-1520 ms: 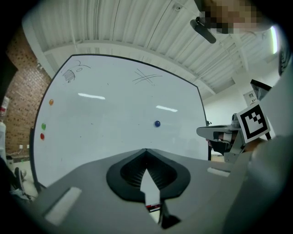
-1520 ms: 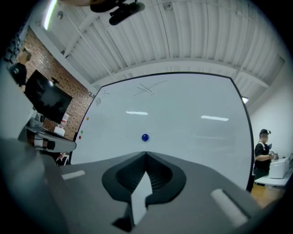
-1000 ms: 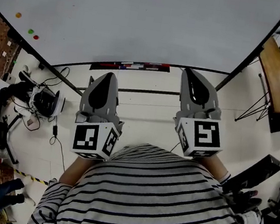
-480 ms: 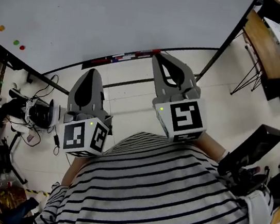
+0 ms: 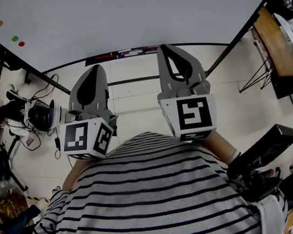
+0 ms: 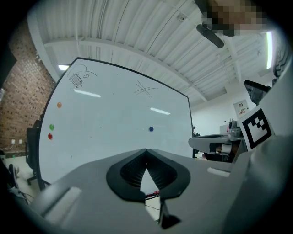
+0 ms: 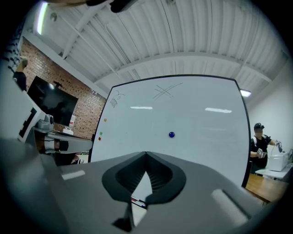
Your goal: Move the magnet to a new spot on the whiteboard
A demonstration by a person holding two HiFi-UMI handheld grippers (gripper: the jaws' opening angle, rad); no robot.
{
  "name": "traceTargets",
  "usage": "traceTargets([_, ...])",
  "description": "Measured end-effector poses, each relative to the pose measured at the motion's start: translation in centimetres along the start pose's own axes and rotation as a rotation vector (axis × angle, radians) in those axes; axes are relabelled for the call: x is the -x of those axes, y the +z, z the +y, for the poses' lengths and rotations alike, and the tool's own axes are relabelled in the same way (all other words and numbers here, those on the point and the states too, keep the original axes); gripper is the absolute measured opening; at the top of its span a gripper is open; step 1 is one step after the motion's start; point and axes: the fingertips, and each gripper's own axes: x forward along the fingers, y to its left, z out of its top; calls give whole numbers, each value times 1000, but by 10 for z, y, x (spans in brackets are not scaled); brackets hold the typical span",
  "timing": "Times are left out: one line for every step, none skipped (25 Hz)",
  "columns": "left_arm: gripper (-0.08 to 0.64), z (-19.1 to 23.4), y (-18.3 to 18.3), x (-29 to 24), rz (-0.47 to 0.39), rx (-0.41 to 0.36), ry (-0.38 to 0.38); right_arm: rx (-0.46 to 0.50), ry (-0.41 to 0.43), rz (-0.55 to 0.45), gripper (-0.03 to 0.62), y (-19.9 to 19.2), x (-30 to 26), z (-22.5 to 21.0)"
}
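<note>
Magnet (image 7: 171, 134): one, blue, on whiteboard (image 7: 206, 141); left gripper (image 6: 146, 151) and right gripper (image 7: 146, 154) jaws closed, empty.

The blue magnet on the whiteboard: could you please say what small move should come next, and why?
Probably bring the right gripper forward toward the blue magnet: its jaws are together and empty, and it is well short of the whiteboard.
</note>
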Motion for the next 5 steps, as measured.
traceTargets([15, -1, 1, 0, 0, -1, -2, 3, 2, -3, 0, 1, 0, 1])
traceTargets([15, -1, 1, 0, 0, -2, -4, 4, 4, -5, 0, 2, 0, 1])
traceTargets([15, -2, 1, 1, 0, -3, -5, 4, 6, -5, 0, 3, -1, 2])
traceTargets([15, -2, 2, 1, 0, -4, -5, 3, 9, -6, 0, 4, -1, 3])
traceTargets([15, -2, 2, 1, 0, -5, -6, 2, 12, -8, 0, 5, -1, 4])
